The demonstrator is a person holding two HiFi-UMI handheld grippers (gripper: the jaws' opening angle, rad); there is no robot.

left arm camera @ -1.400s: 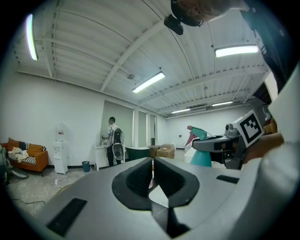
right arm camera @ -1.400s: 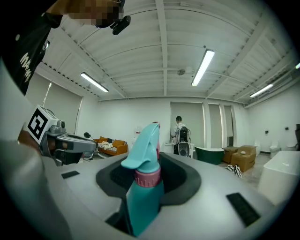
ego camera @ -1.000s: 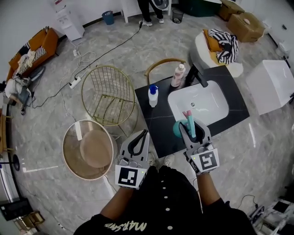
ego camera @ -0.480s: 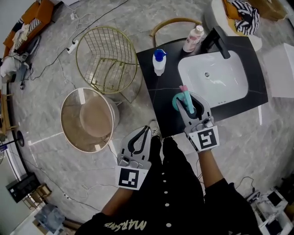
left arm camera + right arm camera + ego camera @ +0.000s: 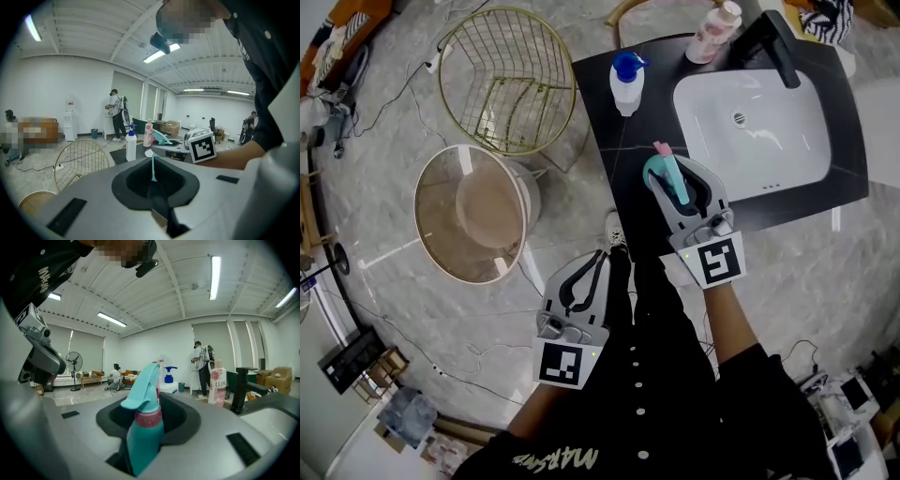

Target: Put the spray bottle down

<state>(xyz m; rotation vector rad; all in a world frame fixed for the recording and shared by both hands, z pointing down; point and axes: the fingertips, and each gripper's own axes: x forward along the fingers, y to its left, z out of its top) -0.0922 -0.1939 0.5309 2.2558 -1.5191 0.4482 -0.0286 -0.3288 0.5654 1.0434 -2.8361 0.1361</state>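
At the black vanity counter's front edge, just left of the white sink, the right gripper is clenched on a teal spray bottle with a pink collar. The bottle stands upright between the jaws, over the counter; whether its base touches can't be told. The left gripper hangs off the counter by the person's leg, jaws pressed together with nothing in them. A blue-capped pump bottle, a pink LUX bottle and a black faucet sit further back. A gold wire basket is on the floor.
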